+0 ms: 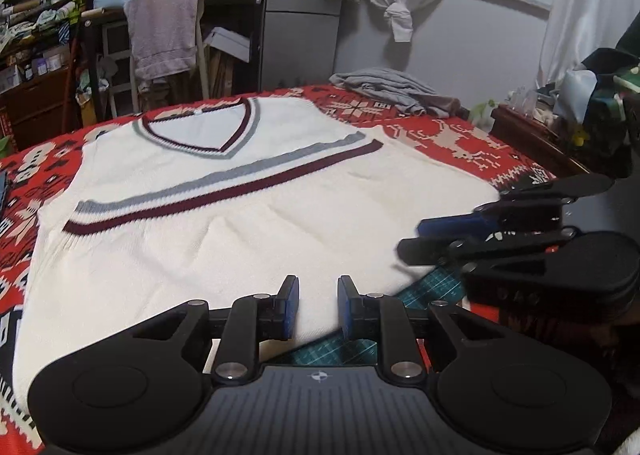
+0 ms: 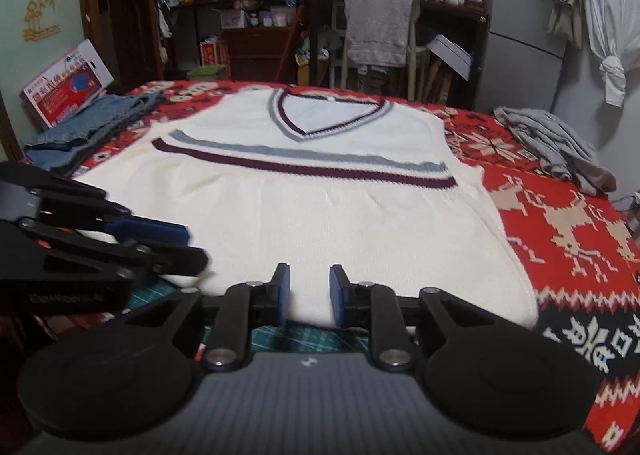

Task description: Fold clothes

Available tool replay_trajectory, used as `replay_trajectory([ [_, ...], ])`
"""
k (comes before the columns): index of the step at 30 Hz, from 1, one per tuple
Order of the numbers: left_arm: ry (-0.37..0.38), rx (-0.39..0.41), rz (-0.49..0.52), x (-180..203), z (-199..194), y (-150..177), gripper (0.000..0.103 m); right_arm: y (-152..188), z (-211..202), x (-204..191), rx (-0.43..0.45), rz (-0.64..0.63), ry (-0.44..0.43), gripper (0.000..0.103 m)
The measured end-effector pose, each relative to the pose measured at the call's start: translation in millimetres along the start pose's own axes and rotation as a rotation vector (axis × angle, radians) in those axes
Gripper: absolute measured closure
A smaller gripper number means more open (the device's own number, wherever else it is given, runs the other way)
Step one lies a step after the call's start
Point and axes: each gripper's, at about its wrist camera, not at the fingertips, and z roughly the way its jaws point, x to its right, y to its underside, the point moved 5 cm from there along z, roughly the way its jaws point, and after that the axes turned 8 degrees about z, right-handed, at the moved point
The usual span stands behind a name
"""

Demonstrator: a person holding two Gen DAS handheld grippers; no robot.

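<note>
Little can be read here. The red and white cardboard box [image 2: 66, 81] leaning against the wall carries printed lines too small and blurred to make out. The left gripper [image 2: 192, 243], seen from the right wrist camera, bears faint embossed lettering on its black body, not legible. The blanket [image 2: 592, 351] shows block shapes like characters, unreadable.

1. One white vest [image 1: 248, 215], flat at the centre.
2. Two stripes across it: one grey [image 1: 224, 179], one maroon [image 1: 224, 197].
3. One grey garment [image 1: 396, 89], heaped at 1 o'clock in the left view.
4. One blue garment [image 2: 86, 123] at 10 o'clock in the right view.
5. Two grippers: left [image 1: 318, 305], right [image 2: 306, 293].
6. One towel [image 2: 378, 25] at 12 o'clock.
</note>
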Motion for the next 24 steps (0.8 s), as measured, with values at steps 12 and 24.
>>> replay_trajectory([
  [12, -0.009, -0.003, -0.039, 4.4, 7.7, 10.3, 0.082, 6.1, -1.1, 1.7, 0.007, 0.031, -0.028, 0.089],
  [24, 0.007, -0.021, -0.081, -0.3, 8.7, 9.3, 0.082, 10.2, -0.1, 8.0, 0.004, 0.039, -0.001, 0.087],
])
